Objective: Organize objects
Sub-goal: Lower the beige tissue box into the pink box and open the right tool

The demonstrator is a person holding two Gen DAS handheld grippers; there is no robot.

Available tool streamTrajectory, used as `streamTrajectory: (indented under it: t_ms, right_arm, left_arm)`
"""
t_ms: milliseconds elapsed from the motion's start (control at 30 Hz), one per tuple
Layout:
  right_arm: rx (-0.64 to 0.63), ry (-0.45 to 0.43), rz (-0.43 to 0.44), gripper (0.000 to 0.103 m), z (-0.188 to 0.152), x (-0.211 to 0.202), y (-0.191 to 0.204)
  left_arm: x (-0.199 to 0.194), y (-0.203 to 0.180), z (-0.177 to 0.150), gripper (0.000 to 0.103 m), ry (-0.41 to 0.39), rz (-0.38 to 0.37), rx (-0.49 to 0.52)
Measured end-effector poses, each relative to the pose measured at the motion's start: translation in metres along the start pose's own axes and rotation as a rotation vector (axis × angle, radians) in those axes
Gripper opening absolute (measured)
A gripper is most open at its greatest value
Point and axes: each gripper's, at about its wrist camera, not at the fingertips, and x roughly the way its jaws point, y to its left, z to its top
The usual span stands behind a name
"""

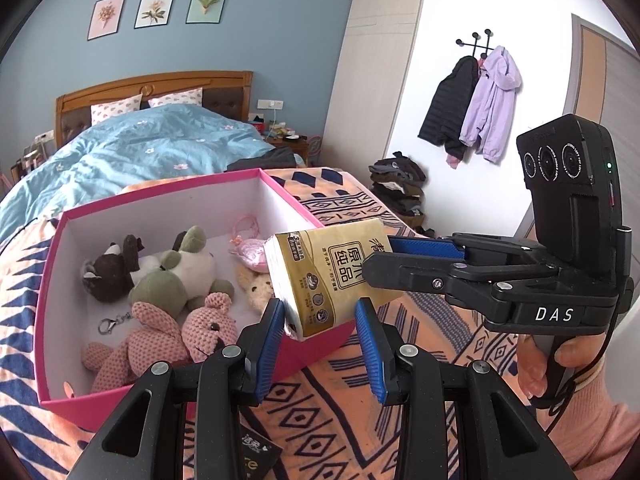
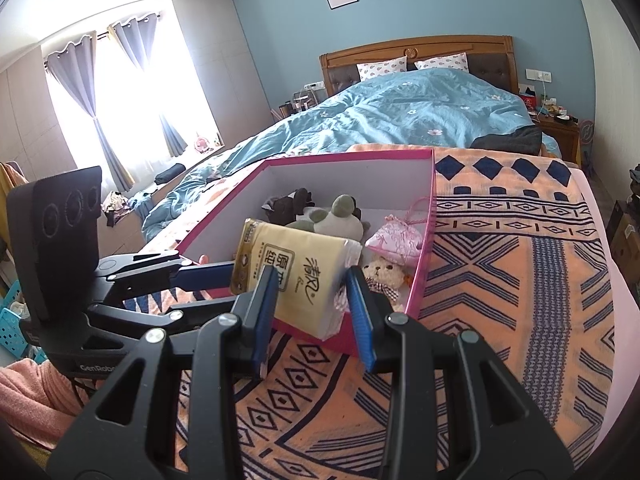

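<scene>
Tissue pack (image 1: 328,276), one, clamped by both claws: left claw (image 1: 320,320), right claw (image 2: 312,300).

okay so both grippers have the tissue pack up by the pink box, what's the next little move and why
Probably carry the tissue pack a little further over the pink box before lowering it. The left gripper and right gripper both clamp it, and it hangs tilted above the box's near wall, not yet fully inside. The soft toys fill the box's left part, so aim for the barer floor nearer the wall.

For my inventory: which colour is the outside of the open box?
Pink outside, white inside: the box. Left wrist view shows it best.
</scene>
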Motion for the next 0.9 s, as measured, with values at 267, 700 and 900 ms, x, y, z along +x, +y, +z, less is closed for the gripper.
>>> streamTrajectory:
  t_ms: [267, 700, 900]
  right_arm:
    - [-0.001, 0.022, -0.014, 0.038, 0.005, 0.011, -0.006]
    - [-0.008, 0.077, -0.046, 0.038, 0.013, 0.033, -0.014]
    - [-0.006, 0.105, -0.061, 0.038, 0.013, 0.043, -0.020]
  left_arm:
    - [0.009, 0.004, 0.005, 0.036, 0.014, 0.010, -0.006]
    - [0.029, 0.014, 0.011, 0.036, 0.059, 0.024, -0.033]
    - [0.038, 0.016, 0.011, 0.036, 0.085, 0.036, -0.042]
